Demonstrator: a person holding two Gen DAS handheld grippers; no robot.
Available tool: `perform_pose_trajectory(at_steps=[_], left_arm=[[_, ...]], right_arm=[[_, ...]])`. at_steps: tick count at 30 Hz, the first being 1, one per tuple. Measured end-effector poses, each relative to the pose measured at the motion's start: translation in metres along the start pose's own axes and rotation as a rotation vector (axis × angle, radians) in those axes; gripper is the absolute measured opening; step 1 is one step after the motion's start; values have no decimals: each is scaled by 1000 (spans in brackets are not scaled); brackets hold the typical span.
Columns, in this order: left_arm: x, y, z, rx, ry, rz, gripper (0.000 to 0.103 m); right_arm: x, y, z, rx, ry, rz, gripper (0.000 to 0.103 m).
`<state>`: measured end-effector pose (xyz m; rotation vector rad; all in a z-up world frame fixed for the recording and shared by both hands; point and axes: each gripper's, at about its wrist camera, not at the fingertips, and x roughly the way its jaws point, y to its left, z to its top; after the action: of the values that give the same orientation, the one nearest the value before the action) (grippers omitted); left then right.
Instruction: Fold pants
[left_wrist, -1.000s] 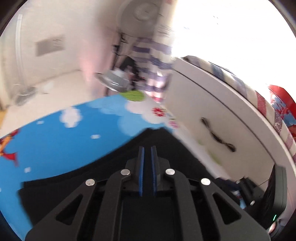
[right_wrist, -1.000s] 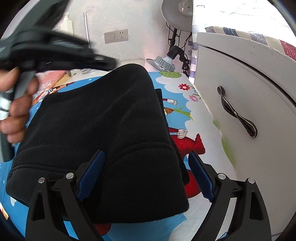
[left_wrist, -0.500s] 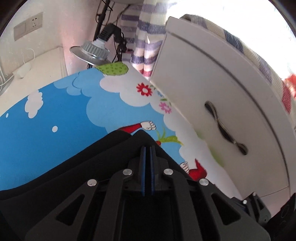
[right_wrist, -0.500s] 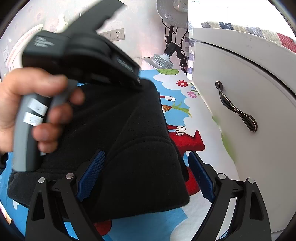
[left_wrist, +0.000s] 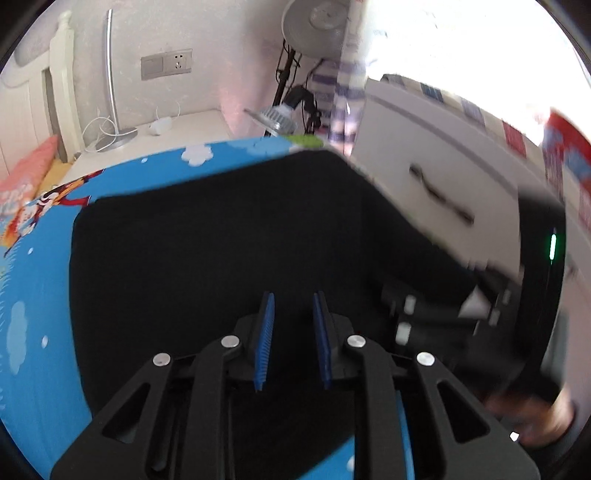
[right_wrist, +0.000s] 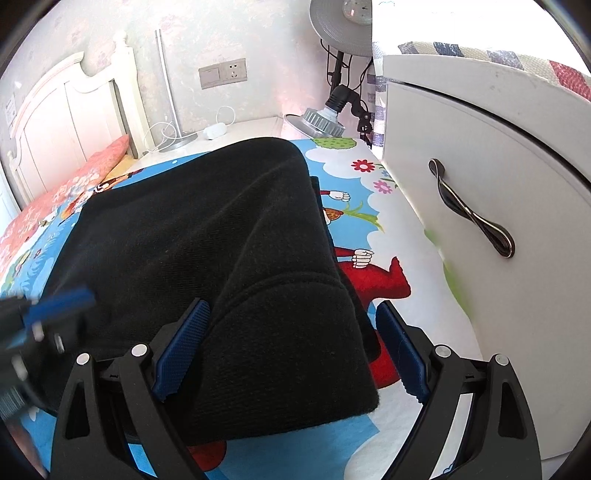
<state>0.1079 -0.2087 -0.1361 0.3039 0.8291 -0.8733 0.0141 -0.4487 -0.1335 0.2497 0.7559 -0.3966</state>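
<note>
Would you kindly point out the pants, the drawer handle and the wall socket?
pants (right_wrist: 229, 236), right wrist view, middle of the folded black cloth
drawer handle (right_wrist: 469, 210), right wrist view, mid bar
wall socket (right_wrist: 233, 70), right wrist view, faceplate

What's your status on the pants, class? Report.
Left gripper opening, nothing pinched. Right gripper open, astride folded black pants on cartoon mat. Nothing in the way.

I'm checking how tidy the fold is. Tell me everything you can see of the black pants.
The black pants look like thick, ribbed knit fabric, folded into a layered bundle with a rounded fold at the far end and a stitched band near the front edge. They lie flat on the blue cartoon mat, beside the white cabinet but apart from it. The right tongs straddle the near corner, open. The left tongs hover over the cloth, jaws opening, nothing visibly pinched.
</note>
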Motion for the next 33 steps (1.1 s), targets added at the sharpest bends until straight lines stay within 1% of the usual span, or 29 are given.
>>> perform_pose_trajectory(at_steps=[2, 3, 4, 6, 8, 12, 14, 16, 17, 18, 19, 20, 21, 22, 23, 24, 26, 29, 31, 32, 33], left_arm=[[-3, -4, -9, 50, -33, 30, 22], [-3, -6, -9, 59, -31, 37, 22], [-1, -5, -7, 42, -25, 32, 22], [1, 4, -5, -20, -22, -4, 22], [1, 7, -7, -27, -30, -21, 22], [2, 10, -10, -57, -49, -40, 22], [2, 9, -11, -53, -57, -37, 22], [1, 10, -11, -61, -60, -44, 22], [0, 12, -11, -79, -63, -54, 22], [-4, 16, -11, -106, -68, -58, 23], [-9, 17, -10, -123, -76, -47, 24], [-18, 18, -11, -124, -101, -20, 28], [-32, 18, -12, -104, -150, 34, 31], [-44, 17, -13, -80, -189, 82, 38], [-54, 18, -16, -66, -215, 118, 41], [-61, 21, -20, -68, -227, 140, 41], [-68, 28, -27, -86, -222, 162, 41], [-67, 39, -39, -117, -179, 172, 41], [-55, 50, -46, -151, -108, 169, 41], [-43, 55, -50, -163, -40, 156, 41], [-41, 59, -53, -186, -32, 144, 41]], right_arm=[[-1, 2, 0, -3, 4, -18, 85], [-1, 2, 1, -5, 6, -23, 85], [-1, 3, 4, -7, 6, -28, 85], [-6, 6, 8, -10, 4, -49, 87], [-15, 12, 17, -21, 2, -80, 87], [-35, 19, 32, -17, -92, -106, 88], [-34, 21, 36, -22, -104, -128, 89], [-17, 23, 35, -53, -31, -199, 89], [-2, 20, 31, -57, 42, -223, 89], [3, 17, 28, -43, 51, -205, 89], [2, 13, 25, -27, 38, -193, 89], [2, 12, 24, -23, 38, -190, 89], [2, 13, 23, -32, 35, -198, 89], [2, 15, 23, -43, 30, -208, 89], [2, 17, 22, -52, 25, -221, 89], [1, 19, 21, -54, 23, -226, 89], [1, 18, 19, -48, 20, -228, 89], [0, 19, 19, -48, 24, -231, 89], [-1, 20, 21, -51, 29, -238, 89], [-5, 23, 22, -50, 32, -244, 89], [-7, 24, 23, -49, 33, -244, 89]])
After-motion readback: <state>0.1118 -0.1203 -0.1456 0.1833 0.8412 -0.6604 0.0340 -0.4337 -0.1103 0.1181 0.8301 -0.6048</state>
